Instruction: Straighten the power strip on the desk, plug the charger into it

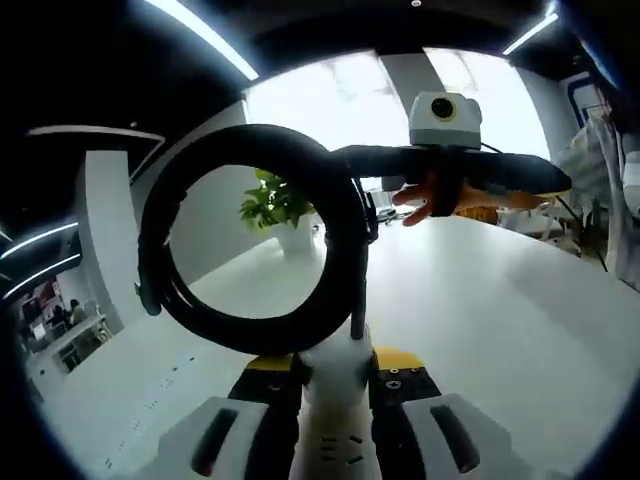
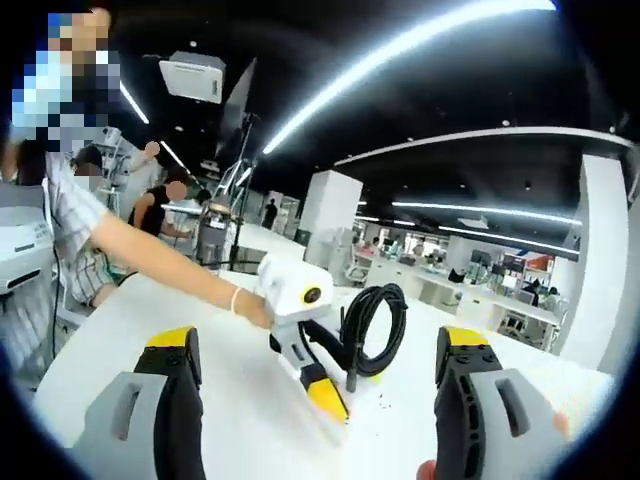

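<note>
While the left gripper [image 2: 325,395] clamps the power strip [image 1: 335,400] above the desk [image 1: 480,330], its coiled cable [image 1: 250,240] dangling, the right gripper [image 2: 315,400] gapes wide beside it.

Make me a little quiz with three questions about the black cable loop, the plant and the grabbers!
1. Where is the potted plant?
A. far end of the white desk
B. on the floor
C. in a gripper

2. What colour is the coiled cable?
A. red
B. black
C. white

3. What grips the white power strip?
A. the left hand-held gripper
B. nothing
C. a bare hand

Answers: 1 A, it stands far back on the desk. 2 B, the loop is black. 3 A, its jaws close on the strip.
</note>
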Action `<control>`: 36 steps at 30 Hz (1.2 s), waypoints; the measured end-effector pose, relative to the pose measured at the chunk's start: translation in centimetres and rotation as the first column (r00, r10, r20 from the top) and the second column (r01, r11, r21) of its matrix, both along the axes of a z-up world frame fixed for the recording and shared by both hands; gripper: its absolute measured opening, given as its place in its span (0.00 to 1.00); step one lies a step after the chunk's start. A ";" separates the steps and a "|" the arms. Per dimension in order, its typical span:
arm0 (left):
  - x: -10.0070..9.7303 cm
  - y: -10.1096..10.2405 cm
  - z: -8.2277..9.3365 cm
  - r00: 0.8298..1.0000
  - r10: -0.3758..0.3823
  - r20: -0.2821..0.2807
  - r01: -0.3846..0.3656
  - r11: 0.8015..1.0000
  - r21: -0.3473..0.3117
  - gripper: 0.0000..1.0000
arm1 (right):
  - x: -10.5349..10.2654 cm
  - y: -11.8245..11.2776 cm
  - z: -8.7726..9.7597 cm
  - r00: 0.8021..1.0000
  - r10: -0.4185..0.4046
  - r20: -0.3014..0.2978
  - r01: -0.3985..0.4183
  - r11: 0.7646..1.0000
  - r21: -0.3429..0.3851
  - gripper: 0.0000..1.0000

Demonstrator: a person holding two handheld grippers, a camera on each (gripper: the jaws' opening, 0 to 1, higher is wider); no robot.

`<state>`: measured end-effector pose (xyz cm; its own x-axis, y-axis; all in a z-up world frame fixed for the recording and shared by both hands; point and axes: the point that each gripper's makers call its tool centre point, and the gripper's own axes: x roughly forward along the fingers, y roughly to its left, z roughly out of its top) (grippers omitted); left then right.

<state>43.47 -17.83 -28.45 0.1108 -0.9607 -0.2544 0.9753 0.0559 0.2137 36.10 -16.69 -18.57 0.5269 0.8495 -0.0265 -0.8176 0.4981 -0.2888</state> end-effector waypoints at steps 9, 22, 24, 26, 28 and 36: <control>0.0 0.0 0.0 1.000 -0.008 0.005 0.008 1.000 0.010 0.25 | 0.8 0.3 -1.5 0.994 0.071 -0.080 -0.075 0.996 -0.048 0.88; 0.3 0.0 0.0 1.000 -0.011 0.004 0.011 1.000 0.012 0.25 | 2.0 0.8 -4.4 0.974 0.124 -0.190 -0.152 0.979 -0.140 0.73; 0.3 0.0 0.0 1.000 -0.011 0.006 0.011 1.000 0.012 0.25 | 2.1 0.9 -4.6 0.971 0.127 -0.203 -0.157 0.978 -0.139 0.70; 0.3 0.0 0.0 1.000 -0.012 0.006 0.012 1.000 0.012 0.25 | 2.4 0.9 -4.7 0.969 0.126 -0.215 -0.157 0.979 -0.133 0.67; 0.2 0.1 0.0 1.000 -0.012 0.005 0.012 1.000 0.008 0.25 | 2.5 0.9 -4.7 0.968 0.125 -0.217 -0.156 0.979 -0.132 0.62; 0.2 0.0 0.0 1.000 -0.014 0.002 0.014 1.000 0.002 0.25 | 3.7 1.0 -5.2 0.959 0.127 -0.252 -0.162 0.980 -0.120 0.47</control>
<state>43.71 -17.78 -28.48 0.0976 -0.9617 -0.2560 0.9755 0.0415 0.2160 39.81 -15.70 -23.73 0.3619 0.8952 -0.2602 -0.9318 0.3387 -0.1308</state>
